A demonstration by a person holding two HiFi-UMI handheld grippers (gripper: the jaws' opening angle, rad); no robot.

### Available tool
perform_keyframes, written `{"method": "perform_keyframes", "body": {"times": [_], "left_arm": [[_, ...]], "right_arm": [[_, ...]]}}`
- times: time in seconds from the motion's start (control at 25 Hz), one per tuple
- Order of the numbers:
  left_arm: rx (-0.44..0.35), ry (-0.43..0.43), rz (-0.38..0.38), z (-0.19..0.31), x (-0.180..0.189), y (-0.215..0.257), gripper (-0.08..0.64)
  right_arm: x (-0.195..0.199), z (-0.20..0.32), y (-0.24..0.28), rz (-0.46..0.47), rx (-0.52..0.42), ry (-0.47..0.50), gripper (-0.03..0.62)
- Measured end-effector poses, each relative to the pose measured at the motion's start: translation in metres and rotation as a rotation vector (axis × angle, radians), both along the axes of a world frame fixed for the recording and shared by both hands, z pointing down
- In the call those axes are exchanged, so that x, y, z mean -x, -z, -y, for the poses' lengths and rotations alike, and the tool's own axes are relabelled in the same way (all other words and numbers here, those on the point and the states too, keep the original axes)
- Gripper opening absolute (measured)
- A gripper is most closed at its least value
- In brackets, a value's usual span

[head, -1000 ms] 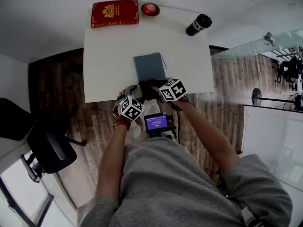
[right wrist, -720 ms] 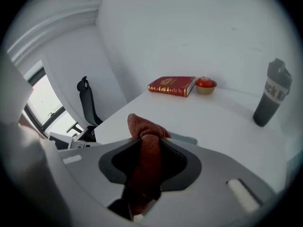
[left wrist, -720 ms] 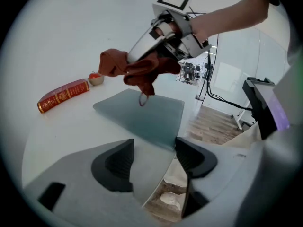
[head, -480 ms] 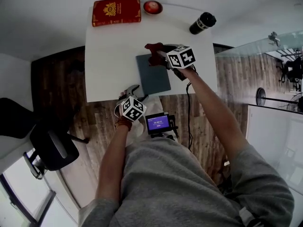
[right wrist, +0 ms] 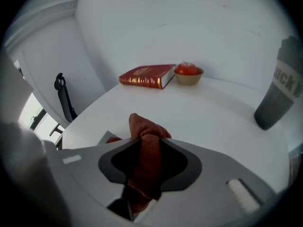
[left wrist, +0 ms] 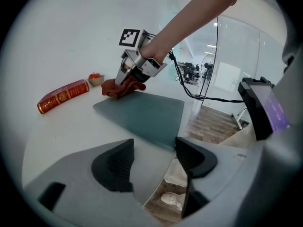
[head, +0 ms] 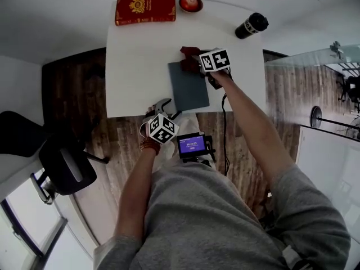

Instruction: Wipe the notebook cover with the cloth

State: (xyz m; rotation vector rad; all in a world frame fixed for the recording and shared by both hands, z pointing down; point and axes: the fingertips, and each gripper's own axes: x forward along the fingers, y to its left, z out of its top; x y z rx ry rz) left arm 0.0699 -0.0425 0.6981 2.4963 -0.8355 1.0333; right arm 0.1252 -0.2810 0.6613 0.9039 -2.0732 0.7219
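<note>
A grey-blue notebook (head: 188,85) lies flat on the white table (head: 135,66), near its front edge. My right gripper (head: 195,61) is shut on a dark red cloth (right wrist: 147,162), which bunches up between its jaws. The cloth (head: 188,58) rests at the notebook's far edge. In the left gripper view the cloth (left wrist: 120,88) touches the far corner of the notebook (left wrist: 144,115). My left gripper (head: 163,107) hovers at the table's front edge, just left of the notebook, with its jaws open and nothing between them.
A red hardback book (head: 145,7) and a small bowl holding a red fruit (head: 190,3) lie at the table's far edge. A black bottle (head: 251,25) stands at the far right corner. A black chair (head: 62,167) is on the wooden floor at the left.
My right gripper has carried the cloth from the notebook's near edge across the cover to its far edge. The left gripper has stayed at the table's front edge.
</note>
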Motion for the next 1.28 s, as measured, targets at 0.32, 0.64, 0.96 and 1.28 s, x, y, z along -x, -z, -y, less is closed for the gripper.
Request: {"method": "perform_keyframes", "body": {"times": [0.32,0.64,0.96,1.28], "left_arm": [[0.0,0.005,0.004,0.0,0.001,0.0,0.284],[0.0,0.003,0.003,-0.001,0.001,0.002,0.284],[-0.002,0.006,0.005,-0.001,0.002,0.001,0.284],[0.0,0.007,0.004,-0.001,0.001,0.0,0.284]], "right_arm": [[0.003,-0.015,-0.01,-0.018,-0.018,0.015,0.126],[0.001,-0.026,-0.009,-0.006,-0.006,0.009,0.123],[0.002,-0.048,-0.01,-0.025,0.003,0.046,0.123],[0.0,-0.068,-0.011,-0.017,0.007,0.053,0.123]]}}
